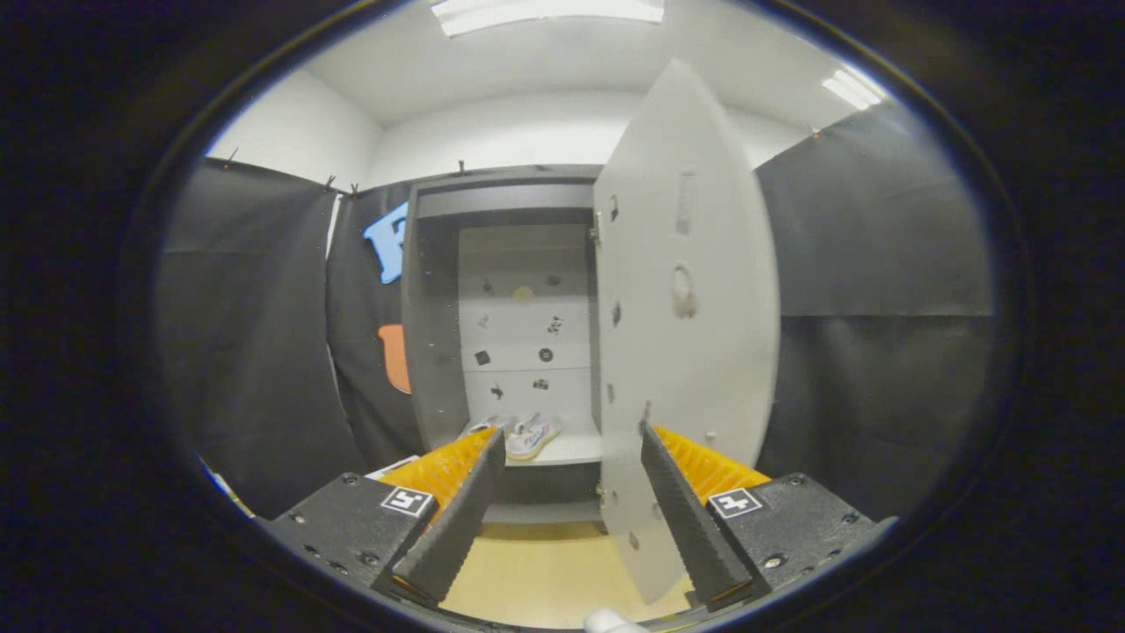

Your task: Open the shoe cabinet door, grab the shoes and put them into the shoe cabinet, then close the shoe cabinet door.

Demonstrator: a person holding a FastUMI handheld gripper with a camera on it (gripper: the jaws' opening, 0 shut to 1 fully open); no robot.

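Tool (571, 440) open; 2 shoes (523, 435) inside cabinet (439, 308), door (685, 352) open.

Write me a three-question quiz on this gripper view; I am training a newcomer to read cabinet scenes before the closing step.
1. True or false: the shoe cabinet door stands open.
2. Where are the shoes?
A. on the floor in front of the cabinet
B. on the bottom shelf inside the shoe cabinet
C. between the fingers
3. Fill in: the gripper is ____ and holds nothing.

Key:
1. True; the door swings out on the right, its edge near the right finger.
2. B
3. open
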